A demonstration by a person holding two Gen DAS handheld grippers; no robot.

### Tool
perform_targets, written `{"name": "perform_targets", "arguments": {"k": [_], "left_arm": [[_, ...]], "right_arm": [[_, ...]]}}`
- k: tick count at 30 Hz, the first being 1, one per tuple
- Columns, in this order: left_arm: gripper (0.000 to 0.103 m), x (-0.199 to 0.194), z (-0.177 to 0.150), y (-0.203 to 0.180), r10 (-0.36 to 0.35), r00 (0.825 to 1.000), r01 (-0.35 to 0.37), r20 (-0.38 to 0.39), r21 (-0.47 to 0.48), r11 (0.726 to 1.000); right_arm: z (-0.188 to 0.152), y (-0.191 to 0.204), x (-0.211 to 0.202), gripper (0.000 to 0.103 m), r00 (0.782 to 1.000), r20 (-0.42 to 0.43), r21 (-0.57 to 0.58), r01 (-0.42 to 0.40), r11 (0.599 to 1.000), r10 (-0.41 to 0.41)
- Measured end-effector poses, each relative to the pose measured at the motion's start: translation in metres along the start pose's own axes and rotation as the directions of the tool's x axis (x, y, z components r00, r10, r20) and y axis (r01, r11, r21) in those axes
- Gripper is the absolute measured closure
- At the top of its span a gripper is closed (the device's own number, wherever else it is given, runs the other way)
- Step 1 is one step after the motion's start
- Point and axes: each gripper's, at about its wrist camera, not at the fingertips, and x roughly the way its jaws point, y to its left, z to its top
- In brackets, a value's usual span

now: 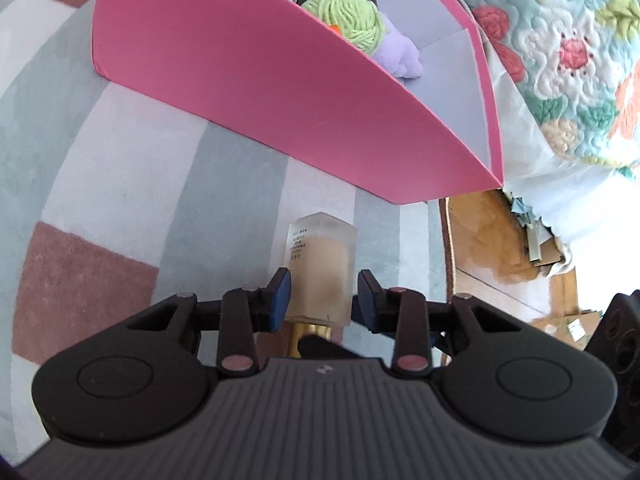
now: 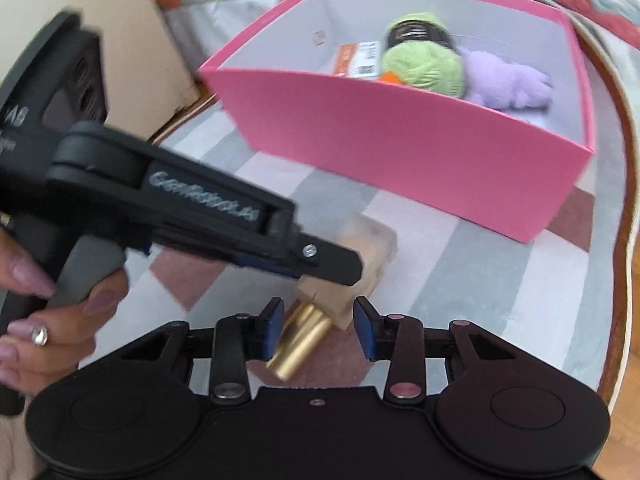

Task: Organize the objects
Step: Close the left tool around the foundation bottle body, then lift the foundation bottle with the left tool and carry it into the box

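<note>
A frosted bottle (image 1: 320,256) of beige liquid with a gold cap (image 2: 300,340) hangs tilted just over the rug, in front of the pink box (image 2: 400,152). My left gripper (image 1: 322,284) is shut on the bottle's body; in the right wrist view it (image 2: 352,268) reaches in from the left. My right gripper (image 2: 318,326) is at the cap end, one pad against the gold cap and the other against the bottle's shoulder. Inside the box lie a green yarn ball (image 2: 424,64), a purple plush (image 2: 508,84) and an orange-labelled packet (image 2: 356,58).
A striped grey, white and pink rug (image 1: 120,184) covers the floor. A floral quilt (image 1: 560,40) hangs beside and behind the box. Wooden floor (image 1: 480,248) and cardboard pieces (image 1: 568,324) lie to the right. A person's hand (image 2: 48,312) grips the left gripper's handle.
</note>
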Motion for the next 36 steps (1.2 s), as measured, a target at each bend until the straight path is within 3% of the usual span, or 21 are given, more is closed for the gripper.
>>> {"name": "perform_targets", "arguments": {"k": [5,9,10,14,16,18,22,36], "left_arm": [[0.069,0.0,-0.004,0.007,-0.057,0.998,0.056,-0.015,-0.087,0.995],[0.069,0.001,-0.006,0.003,-0.05,0.999,0.049,-0.017,-0.074,0.996],[0.069,0.002,-0.007,0.002,-0.042,0.999,0.041,-0.014,-0.066,0.997],[0.069,0.004,-0.01,-0.005,0.0,1.0,0.0,0.007,-0.005,1.0],[0.062,0.008,-0.013,-0.006,0.038,0.999,-0.038,0.017,0.018,0.999],[0.061,0.01,-0.016,-0.004,0.03,1.0,-0.03,0.004,-0.022,0.999],[0.059,0.007,-0.02,-0.008,0.033,0.999,-0.033,0.009,-0.002,0.999],[0.064,-0.011,-0.049,-0.021,0.088,0.996,-0.088,-0.007,0.043,0.995]], "right_arm": [[0.008,0.006,0.01,0.047,0.998,0.012,-0.031,0.057,0.998,-0.057],[0.004,0.01,0.022,0.049,0.992,-0.008,-0.039,0.123,0.992,-0.123],[0.002,0.009,0.025,0.057,0.99,-0.01,-0.03,0.14,0.99,-0.14],[-0.002,0.008,0.025,0.061,0.991,0.024,-0.003,0.129,0.992,-0.129],[-0.005,0.009,0.024,0.061,0.991,0.035,0.0,0.128,0.992,-0.128],[-0.006,0.008,0.022,0.061,0.991,0.037,0.015,0.126,0.992,-0.127],[-0.012,0.011,0.016,0.061,0.995,0.037,0.052,0.094,0.994,-0.096],[-0.035,0.021,-0.008,0.061,0.997,0.041,0.126,0.058,0.99,-0.064]]}}
